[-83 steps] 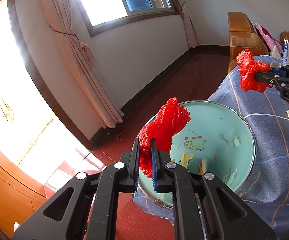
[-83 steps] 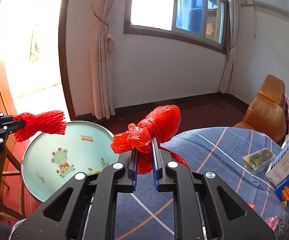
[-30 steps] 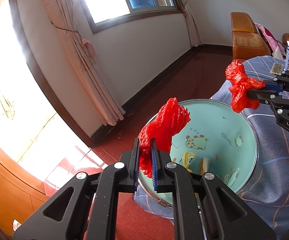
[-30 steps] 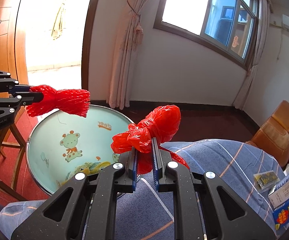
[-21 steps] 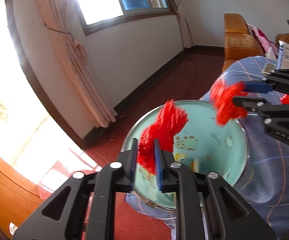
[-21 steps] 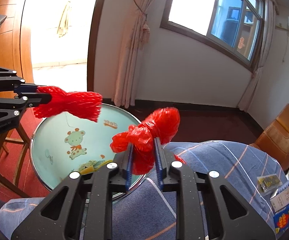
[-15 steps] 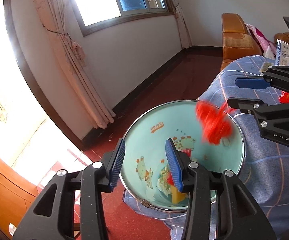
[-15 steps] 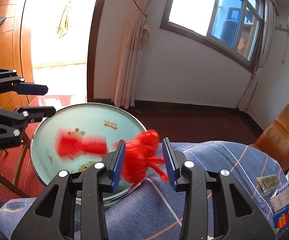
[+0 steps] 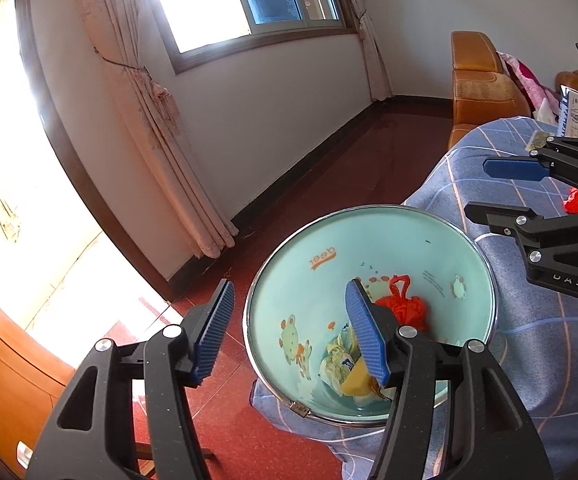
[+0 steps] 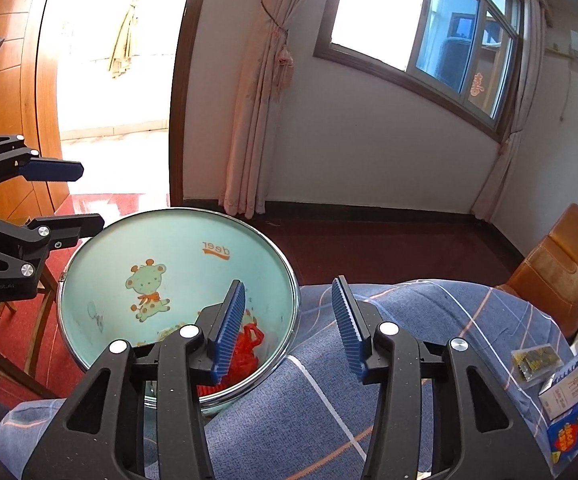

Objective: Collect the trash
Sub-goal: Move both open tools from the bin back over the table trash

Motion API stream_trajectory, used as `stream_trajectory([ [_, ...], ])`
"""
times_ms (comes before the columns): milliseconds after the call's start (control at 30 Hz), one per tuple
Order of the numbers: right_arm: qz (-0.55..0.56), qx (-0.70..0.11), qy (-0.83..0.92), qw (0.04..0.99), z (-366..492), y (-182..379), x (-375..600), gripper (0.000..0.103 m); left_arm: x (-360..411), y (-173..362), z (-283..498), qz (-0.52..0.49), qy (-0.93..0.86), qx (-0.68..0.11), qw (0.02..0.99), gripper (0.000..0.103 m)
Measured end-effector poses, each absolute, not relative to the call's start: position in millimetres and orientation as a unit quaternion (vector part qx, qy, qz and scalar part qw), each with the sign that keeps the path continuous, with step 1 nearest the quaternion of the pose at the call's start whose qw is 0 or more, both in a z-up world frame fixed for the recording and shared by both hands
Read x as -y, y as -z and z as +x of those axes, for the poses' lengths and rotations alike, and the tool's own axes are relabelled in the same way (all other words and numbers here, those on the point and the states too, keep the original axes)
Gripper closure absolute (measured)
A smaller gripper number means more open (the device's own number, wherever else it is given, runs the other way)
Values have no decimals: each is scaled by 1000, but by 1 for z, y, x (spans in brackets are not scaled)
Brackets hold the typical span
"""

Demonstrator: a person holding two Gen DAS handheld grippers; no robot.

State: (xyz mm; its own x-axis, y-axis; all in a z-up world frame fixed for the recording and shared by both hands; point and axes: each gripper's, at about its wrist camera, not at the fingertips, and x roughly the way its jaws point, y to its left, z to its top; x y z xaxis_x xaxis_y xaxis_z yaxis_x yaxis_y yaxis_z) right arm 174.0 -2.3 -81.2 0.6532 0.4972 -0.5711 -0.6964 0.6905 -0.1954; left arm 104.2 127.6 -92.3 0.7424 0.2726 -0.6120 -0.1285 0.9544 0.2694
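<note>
Both red bundles have dropped from my jaws, which have just been opening: left gripper (image 9: 289,328) and right gripper (image 10: 289,326) gape empty. I see the red plastic bag (image 9: 403,308) lying inside the mint cartoon bin (image 9: 441,232) among yellow wrappers (image 9: 343,364).

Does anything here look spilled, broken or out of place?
Nothing spilled or broken. The red bag and yellow wrappers lie inside the bin. Both the left gripper and the right gripper have just been opening and stand empty. Loose packets and a box sit on the blue cloth.
</note>
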Motion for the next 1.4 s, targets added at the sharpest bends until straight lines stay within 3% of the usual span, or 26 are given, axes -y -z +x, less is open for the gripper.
stream_trajectory([
  [467,-220,-237,-320,890,170,82,-2,53,-125,85,101,102,-107,-332,932,39],
  [800,-207,-221,-242,922,160,54,16,43,-122,67,92,93,-102,-311,940,31],
  [1000,-173,-218,-191,941,137,17,62,34,-103,71,89,89,-67,-317,942,31],
  [1400,-120,-233,-44,964,67,-2,204,31,-33,80,81,123,8,-322,939,30],
])
